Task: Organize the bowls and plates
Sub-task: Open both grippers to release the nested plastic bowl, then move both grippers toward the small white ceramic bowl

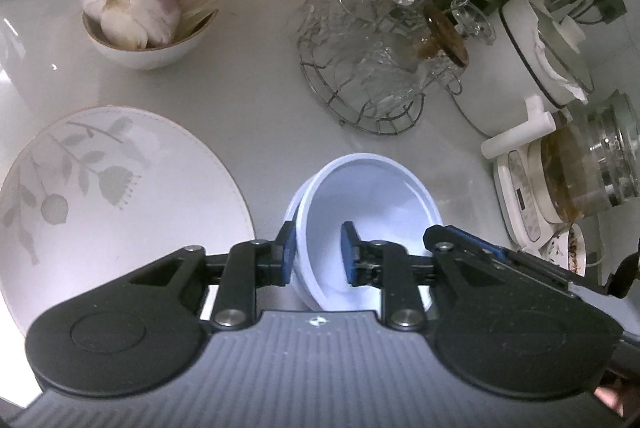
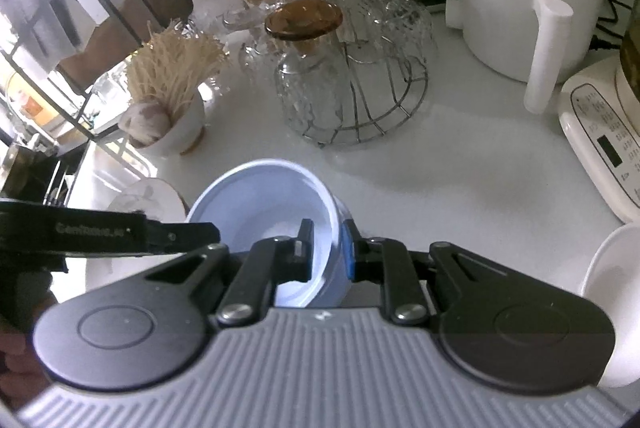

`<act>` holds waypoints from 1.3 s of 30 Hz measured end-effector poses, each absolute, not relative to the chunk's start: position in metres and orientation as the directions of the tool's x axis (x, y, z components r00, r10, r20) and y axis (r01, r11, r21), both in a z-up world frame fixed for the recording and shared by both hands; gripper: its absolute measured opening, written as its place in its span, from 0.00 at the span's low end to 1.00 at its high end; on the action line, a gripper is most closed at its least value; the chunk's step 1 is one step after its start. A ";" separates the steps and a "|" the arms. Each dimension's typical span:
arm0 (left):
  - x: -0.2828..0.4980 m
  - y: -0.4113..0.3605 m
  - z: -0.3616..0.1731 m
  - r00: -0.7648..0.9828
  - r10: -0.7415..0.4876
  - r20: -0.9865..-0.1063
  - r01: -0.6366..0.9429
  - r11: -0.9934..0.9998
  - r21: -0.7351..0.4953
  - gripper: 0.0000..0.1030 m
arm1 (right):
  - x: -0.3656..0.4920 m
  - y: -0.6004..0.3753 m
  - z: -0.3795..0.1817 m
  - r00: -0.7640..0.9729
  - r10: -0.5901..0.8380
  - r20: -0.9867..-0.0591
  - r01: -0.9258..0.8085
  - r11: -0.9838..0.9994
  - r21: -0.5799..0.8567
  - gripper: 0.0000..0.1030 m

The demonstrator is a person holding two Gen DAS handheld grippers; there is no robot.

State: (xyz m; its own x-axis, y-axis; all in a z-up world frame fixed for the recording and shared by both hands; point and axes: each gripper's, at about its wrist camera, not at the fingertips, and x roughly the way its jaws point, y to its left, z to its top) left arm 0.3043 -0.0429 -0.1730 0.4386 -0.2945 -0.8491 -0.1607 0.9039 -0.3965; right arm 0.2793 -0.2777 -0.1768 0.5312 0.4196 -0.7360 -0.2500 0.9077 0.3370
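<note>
A pale blue-white bowl [image 1: 372,211] is held over the white counter, tilted; in the left wrist view a second rim shows beneath it on its left side. My left gripper [image 1: 318,252] straddles its left rim, one finger outside, one inside, shut on the rim. My right gripper [image 2: 326,248] is shut on the same bowl's [image 2: 264,199] right rim. The right gripper [image 1: 480,248] reaches in from the right in the left wrist view; the left one [image 2: 172,232] shows in the right wrist view. A large white plate with a grey flower print [image 1: 112,187] lies left of the bowl.
A small bowl with garlic and dried noodles [image 1: 148,35] stands far left. A wire rack of upturned glasses [image 1: 380,67] stands behind. A white pot [image 1: 536,47] and a glass kettle on a white base [image 1: 580,171] are at right. Another white bowl [image 2: 616,300] sits near right.
</note>
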 end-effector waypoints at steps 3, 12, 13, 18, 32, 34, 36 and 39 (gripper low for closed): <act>0.303 -0.039 -0.166 0.453 -0.289 -0.844 -0.155 0.906 -0.394 0.38 | 0.279 -0.278 -0.173 0.542 0.415 -0.731 -0.252 0.910 0.330 0.19; 0.299 -0.044 -0.127 0.511 -0.308 -0.803 -0.075 0.914 -0.398 0.38 | 0.264 -0.291 -0.137 0.642 0.383 -0.664 -0.199 0.920 0.338 0.37; 0.299 -0.046 -0.122 0.517 -0.314 -0.796 -0.060 0.915 -0.399 0.38 | 0.262 -0.292 -0.133 0.649 0.380 -0.659 -0.194 0.920 0.339 0.37; 0.292 -0.053 -0.095 0.562 -0.360 -0.744 0.015 0.904 -0.427 0.38 | 0.244 -0.297 -0.115 0.694 0.355 -0.627 -0.163 0.925 0.343 0.37; 0.282 -0.087 -0.067 0.541 -0.464 -0.701 0.198 0.881 -0.430 0.38 | 0.197 -0.318 -0.087 0.798 0.251 -0.548 -0.065 0.940 0.336 0.37; 0.280 -0.095 -0.066 0.532 -0.480 -0.698 0.230 0.875 -0.427 0.38 | 0.191 -0.322 -0.087 0.807 0.234 -0.542 -0.047 0.940 0.337 0.37; 0.279 -0.101 -0.063 0.527 -0.495 -0.691 0.259 0.868 -0.424 0.38 | 0.185 -0.325 -0.088 0.812 0.220 -0.541 -0.029 0.940 0.339 0.37; 0.278 -0.110 -0.061 0.517 -0.508 -0.689 0.291 0.862 -0.416 0.38 | 0.179 -0.330 -0.089 0.817 0.205 -0.539 -0.008 0.939 0.344 0.37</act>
